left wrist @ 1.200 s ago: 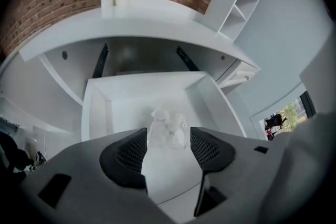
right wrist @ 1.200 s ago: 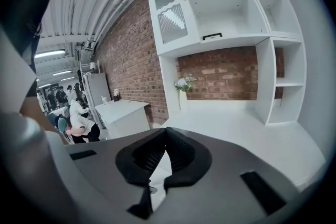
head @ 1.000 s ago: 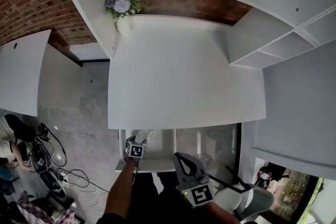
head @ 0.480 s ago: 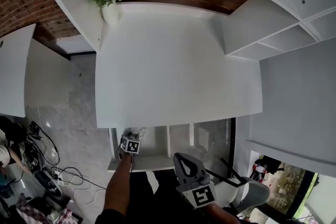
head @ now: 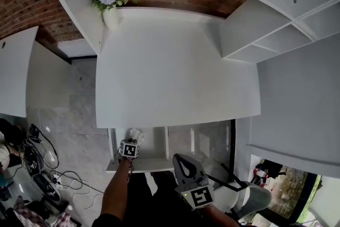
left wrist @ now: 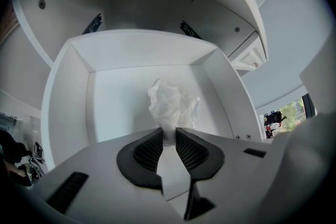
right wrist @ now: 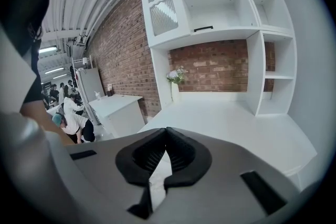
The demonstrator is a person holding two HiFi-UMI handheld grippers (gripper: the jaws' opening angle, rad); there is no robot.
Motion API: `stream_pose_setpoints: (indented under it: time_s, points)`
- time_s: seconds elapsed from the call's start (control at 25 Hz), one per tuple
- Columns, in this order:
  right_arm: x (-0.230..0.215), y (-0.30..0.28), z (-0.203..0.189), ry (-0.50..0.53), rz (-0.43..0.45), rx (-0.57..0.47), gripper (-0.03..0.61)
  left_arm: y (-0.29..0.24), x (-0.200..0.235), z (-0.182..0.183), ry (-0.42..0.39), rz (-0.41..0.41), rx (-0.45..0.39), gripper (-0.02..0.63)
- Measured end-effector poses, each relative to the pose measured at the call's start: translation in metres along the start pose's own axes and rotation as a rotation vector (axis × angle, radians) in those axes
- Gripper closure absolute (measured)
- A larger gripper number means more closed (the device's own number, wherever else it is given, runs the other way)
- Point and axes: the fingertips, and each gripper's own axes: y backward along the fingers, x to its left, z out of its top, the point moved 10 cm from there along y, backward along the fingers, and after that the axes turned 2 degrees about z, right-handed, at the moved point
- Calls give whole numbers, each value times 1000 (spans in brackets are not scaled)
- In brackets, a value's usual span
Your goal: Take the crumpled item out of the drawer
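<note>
The crumpled item (left wrist: 174,104), a wad of white paper, stands in the middle of the open white drawer (left wrist: 67,113). My left gripper (left wrist: 168,135) reaches into the drawer from the front, and its jaws are closing with the wad's lower end pinched between the black pads (left wrist: 149,148). In the head view the left gripper (head: 129,149) hangs over the drawer (head: 154,165) below the desk's front edge, with the crumpled item (head: 136,133) just beyond it. My right gripper (head: 184,162) is held back near my body, shut and empty. Its tips (right wrist: 166,132) meet in the right gripper view.
A white desk (head: 175,72) spans the view above the drawer. A vase of flowers (head: 110,0) stands at its back left, open shelves (head: 255,34) at the right. Cables (head: 53,170) lie on the floor at the left; a grey chair (head: 249,199) sits at the lower right.
My head view has shifted a little. The left gripper stays over the open drawer at the crumpled item, slightly further left. The right gripper has hardly moved.
</note>
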Motion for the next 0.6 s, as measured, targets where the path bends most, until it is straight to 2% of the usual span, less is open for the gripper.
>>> stream_pose_setpoints:
  time_s: [0.12, 0.24, 0.44, 0.6]
  points:
    - [3, 6, 0, 4, 4, -27, 565, 29, -2, 3, 22, 12, -91, 520]
    - [5, 16, 2, 0, 12, -59, 565, 74, -10, 9, 0, 50, -215, 520]
    - [11, 49, 19, 18, 45, -111, 565, 189, -42, 19, -23, 117, -493, 522]
    - [18, 75, 32, 61, 75, -157, 565, 293, -71, 15, -5, 183, -710, 522]
